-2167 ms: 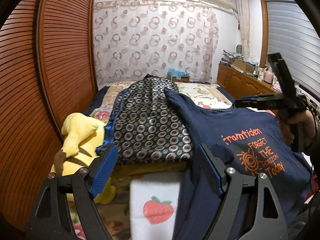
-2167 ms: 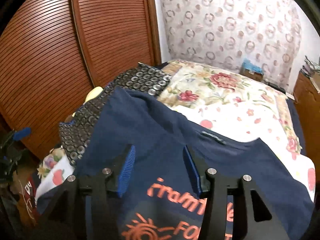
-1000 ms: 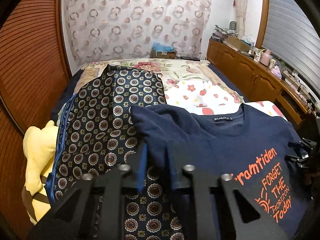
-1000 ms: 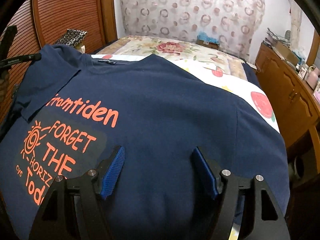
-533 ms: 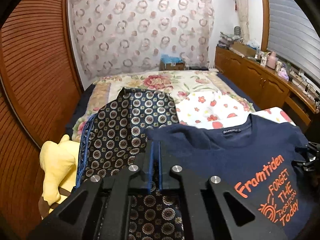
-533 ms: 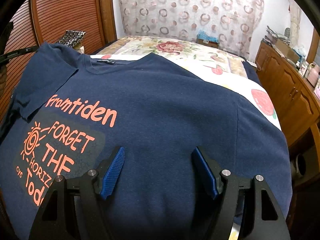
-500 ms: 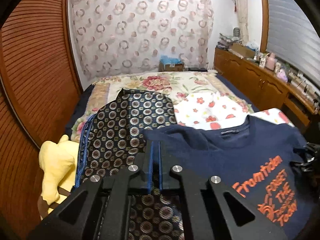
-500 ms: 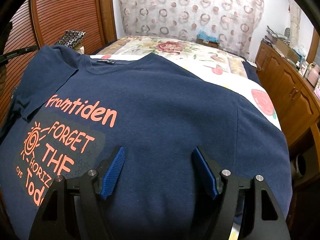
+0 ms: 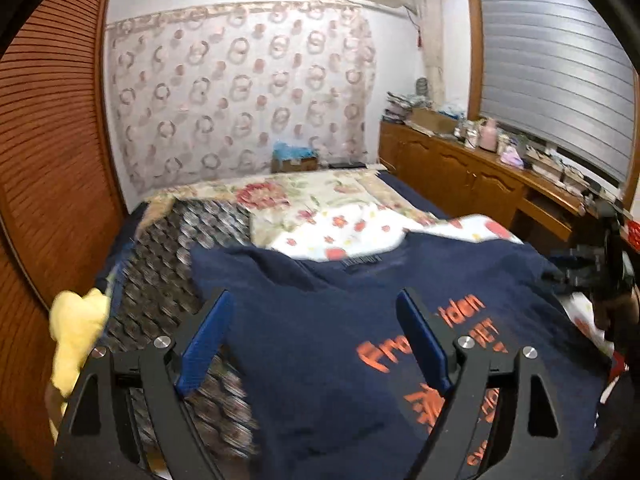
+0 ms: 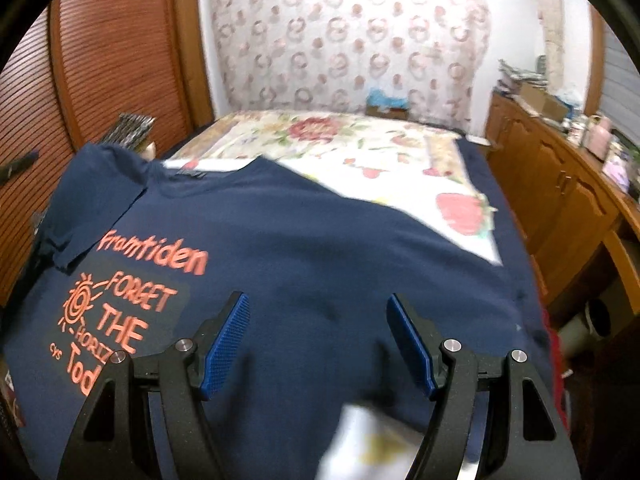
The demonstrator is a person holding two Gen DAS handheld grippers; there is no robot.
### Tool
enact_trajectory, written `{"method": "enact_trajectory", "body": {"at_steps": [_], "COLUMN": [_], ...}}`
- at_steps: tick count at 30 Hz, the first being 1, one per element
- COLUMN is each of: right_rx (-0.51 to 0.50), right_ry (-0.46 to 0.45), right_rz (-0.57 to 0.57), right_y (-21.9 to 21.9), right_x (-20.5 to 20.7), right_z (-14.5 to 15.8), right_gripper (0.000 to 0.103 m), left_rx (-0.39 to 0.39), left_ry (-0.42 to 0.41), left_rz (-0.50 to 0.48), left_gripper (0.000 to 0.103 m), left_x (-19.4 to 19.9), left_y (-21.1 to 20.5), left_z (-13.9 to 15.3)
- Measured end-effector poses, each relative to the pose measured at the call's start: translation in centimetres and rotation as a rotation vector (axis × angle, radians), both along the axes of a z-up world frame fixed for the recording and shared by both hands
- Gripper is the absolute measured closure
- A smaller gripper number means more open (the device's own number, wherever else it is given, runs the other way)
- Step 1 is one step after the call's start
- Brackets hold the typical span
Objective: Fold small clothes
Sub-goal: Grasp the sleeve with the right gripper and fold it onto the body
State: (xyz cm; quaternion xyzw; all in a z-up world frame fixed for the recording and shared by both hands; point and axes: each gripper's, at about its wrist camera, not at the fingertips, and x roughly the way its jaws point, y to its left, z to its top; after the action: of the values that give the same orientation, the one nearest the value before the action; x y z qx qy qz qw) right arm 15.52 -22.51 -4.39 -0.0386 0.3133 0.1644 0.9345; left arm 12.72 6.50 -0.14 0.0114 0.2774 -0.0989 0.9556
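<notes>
**Now both grippers stand open over the shirt**

Just half a second ago the left gripper (image 9: 312, 336) was pinched shut at the sleeve edge of the navy-blue cotton T-shirt with orange lettering (image 9: 320, 344); now its blue pads are spread wide with nothing between them, so the sleeve has been let go. The shirt lies spread face up directly beneath and ahead of it, its left sleeve resting on the dark circle-patterned cloth (image 9: 168, 248) to the gripper's left. The right gripper (image 10: 318, 340) hovers over the shirt's lower right body, jaws likewise apart and empty. The flowered bedspread (image 10: 360, 140) shows beyond the collar. Judging from this, the spreading step looks finished and the first fold is not yet begun; each gripper would need a fresh hold.
</notes>
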Motion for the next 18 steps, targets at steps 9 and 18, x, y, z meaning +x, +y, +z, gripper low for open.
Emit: {"method": "enact_trajectory", "body": {"at_steps": [9,18], "right_rx": [0.012,0.086], "right_ry": [0.049,0.157], "right_rz": [-0.182,-0.217], "right_y": [-8.2,-10.4], "right_x": [0.0,0.9], "right_z": [-1.8,-4.6], "right_gripper": [0.03,0.03], "left_rx": [0.039,0.065], "left_ry": [0.184,0.278], "left_rz": [-0.093,-0.114], "left_gripper": [0.019,0.019], "left_x": [0.2,0.6], "left_y": [-5.3,-6.7], "left_z": [-6.5,-8.8]}}
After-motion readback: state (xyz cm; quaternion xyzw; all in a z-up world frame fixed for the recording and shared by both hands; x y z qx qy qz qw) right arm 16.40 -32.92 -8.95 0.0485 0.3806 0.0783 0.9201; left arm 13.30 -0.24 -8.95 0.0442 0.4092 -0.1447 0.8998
